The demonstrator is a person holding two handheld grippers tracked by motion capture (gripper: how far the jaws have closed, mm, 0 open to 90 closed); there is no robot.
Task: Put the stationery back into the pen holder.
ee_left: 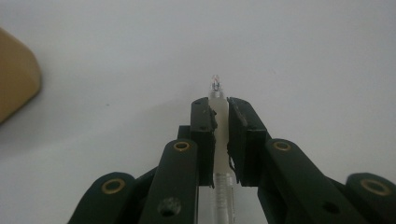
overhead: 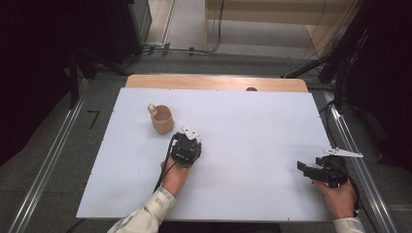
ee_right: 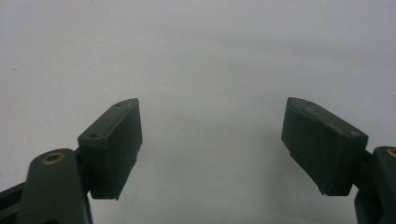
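Translucent pen [ee_left: 220, 126] sits clamped in the left hand-held gripper [ee_left: 220, 109], seen close up; right hand-held gripper [ee_right: 211, 140] gapes.

pen [ee_left: 219, 140] barrel partly hidden between pads

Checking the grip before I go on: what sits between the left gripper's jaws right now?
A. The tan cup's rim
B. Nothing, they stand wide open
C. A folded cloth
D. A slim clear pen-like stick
D: in the left gripper view the left gripper is closed on a slim clear stick, its tip poking out past the pads.
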